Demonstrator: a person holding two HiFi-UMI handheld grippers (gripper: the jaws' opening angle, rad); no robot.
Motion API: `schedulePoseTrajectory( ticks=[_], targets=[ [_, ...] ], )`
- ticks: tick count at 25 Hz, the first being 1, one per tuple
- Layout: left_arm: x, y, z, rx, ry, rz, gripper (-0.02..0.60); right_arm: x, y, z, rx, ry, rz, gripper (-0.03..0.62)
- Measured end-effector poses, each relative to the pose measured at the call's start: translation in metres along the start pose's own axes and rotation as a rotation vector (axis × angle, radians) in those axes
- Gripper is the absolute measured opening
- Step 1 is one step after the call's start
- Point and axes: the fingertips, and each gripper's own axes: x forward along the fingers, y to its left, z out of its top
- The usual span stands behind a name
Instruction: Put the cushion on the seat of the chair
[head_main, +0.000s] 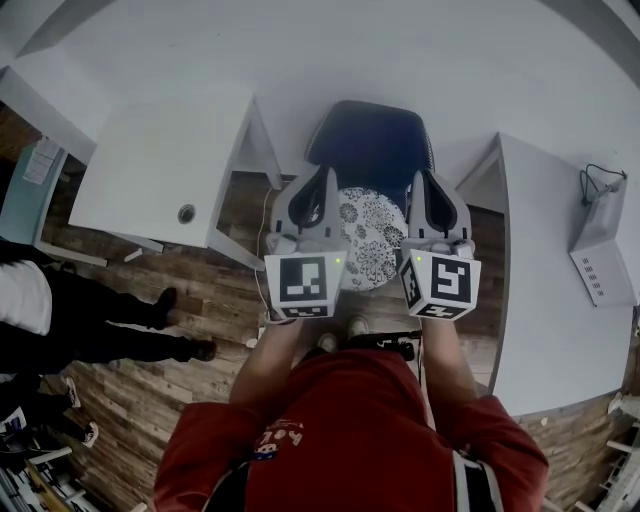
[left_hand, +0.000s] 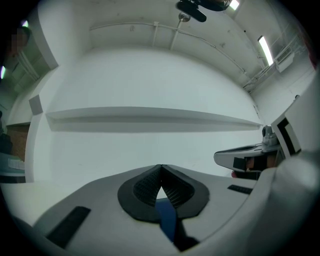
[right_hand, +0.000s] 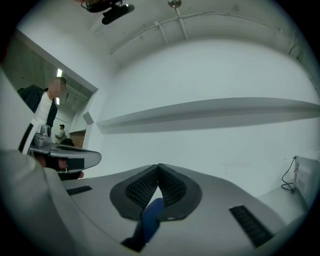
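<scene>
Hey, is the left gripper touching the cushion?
Cannot tell. In the head view the left gripper overlaps the cushion at its left edge, hiding any contact; the left gripper view shows shut jaws, no patterned fabric.

Head view looks steeply down on the chair (head_main: 372, 150) — both gripper views share the white wall (left_hand: 150, 80) ahead.
</scene>
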Motion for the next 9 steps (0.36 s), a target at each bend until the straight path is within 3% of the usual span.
schedulePoseTrajectory(
  ticks=[9],
  targets=[
    [0.0066, 0.0046, -0.0057, -0.003, 0.009, 0.005, 0.028, 0.0070, -0.0004, -0.0054, 0.002, 0.013, 0.001, 0.028]
  ],
)
